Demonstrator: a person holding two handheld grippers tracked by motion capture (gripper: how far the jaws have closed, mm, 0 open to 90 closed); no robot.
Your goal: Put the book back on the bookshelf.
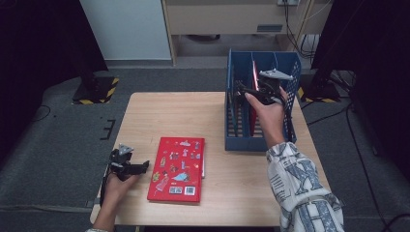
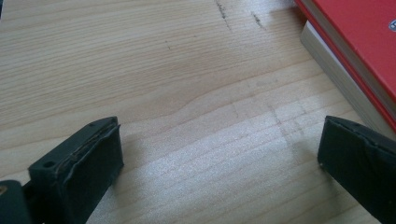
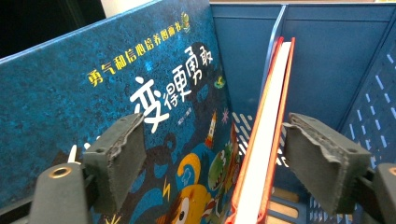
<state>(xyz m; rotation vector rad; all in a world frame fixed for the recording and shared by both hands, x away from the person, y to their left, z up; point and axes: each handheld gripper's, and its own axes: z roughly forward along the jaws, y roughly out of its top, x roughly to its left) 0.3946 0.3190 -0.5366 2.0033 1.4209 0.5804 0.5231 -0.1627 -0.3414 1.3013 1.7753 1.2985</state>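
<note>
A red picture book (image 1: 176,169) lies flat on the wooden table (image 1: 159,116), and its corner (image 2: 359,42) shows at the upper right of the left gripper view. My left gripper (image 1: 144,167) (image 2: 219,154) rests just left of it, open, with bare wood between its jaws. My right gripper (image 1: 240,90) (image 3: 217,135) reaches into the blue file rack (image 1: 237,140) (image 3: 327,56). It stands open around the edge of a thin red book (image 1: 254,77) (image 3: 266,130) that stands upright by the middle divider. The left pad is well off the book. A blue picture book (image 3: 93,93) leans to its left.
The rack stands at the table's back right, its mesh wall (image 3: 378,107) close to my right jaw. A patterned sleeve (image 1: 300,188) crosses the table's right side. Black stands (image 1: 94,87) flank the table on a grey floor.
</note>
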